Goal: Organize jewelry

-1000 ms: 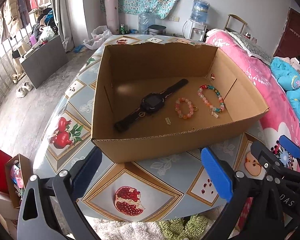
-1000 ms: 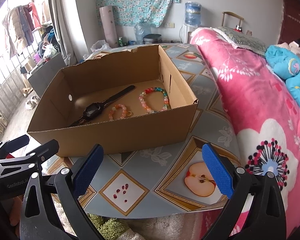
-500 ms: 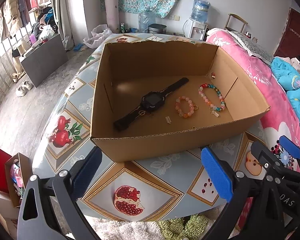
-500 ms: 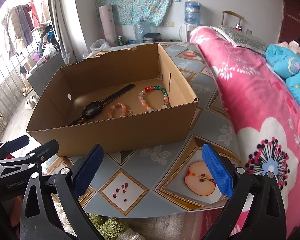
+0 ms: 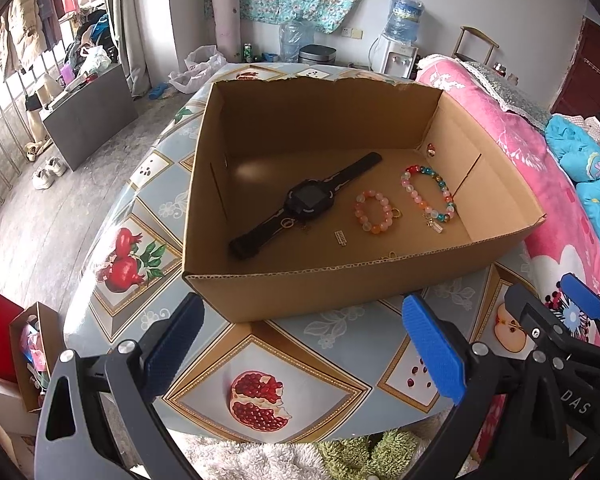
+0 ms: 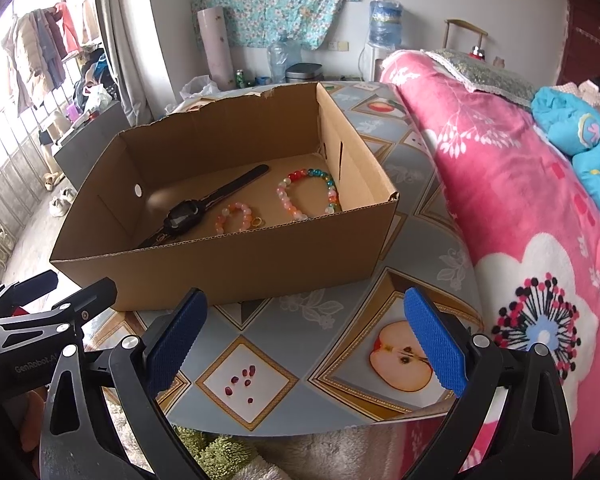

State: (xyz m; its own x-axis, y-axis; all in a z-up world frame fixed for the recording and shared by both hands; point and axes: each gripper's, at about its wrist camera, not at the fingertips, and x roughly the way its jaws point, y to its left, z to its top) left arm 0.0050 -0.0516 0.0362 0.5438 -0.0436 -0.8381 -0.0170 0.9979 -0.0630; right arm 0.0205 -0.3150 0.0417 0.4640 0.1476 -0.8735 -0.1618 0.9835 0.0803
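An open cardboard box (image 5: pixel 332 280) (image 6: pixel 220 264) stands on a table with a fruit-print cloth. Inside lie a black watch (image 5: pixel 308 202) (image 6: pixel 184 214), a small orange-pink bead bracelet (image 5: pixel 374 212) (image 6: pixel 236 218), a larger multicolour bead bracelet (image 5: pixel 428 194) (image 6: pixel 306 194) and small metal charms (image 5: pixel 341 237). My left gripper (image 5: pixel 304 354) is open and empty, in front of the box's near wall. My right gripper (image 6: pixel 306 340) is open and empty, near the box's front right corner. Each gripper shows at the edge of the other's view.
A bed with a pink floral quilt (image 6: pixel 520 200) runs along the table's right side. A fluffy rug (image 5: pixel 260 460) lies below the table's near edge. A water dispenser (image 5: pixel 400 40), bottles and a bin stand by the far wall; a grey cabinet (image 5: pixel 88 112) stands at left.
Both grippers have drifted slightly; the box sits a little differently in each view. Nothing was picked up or released.
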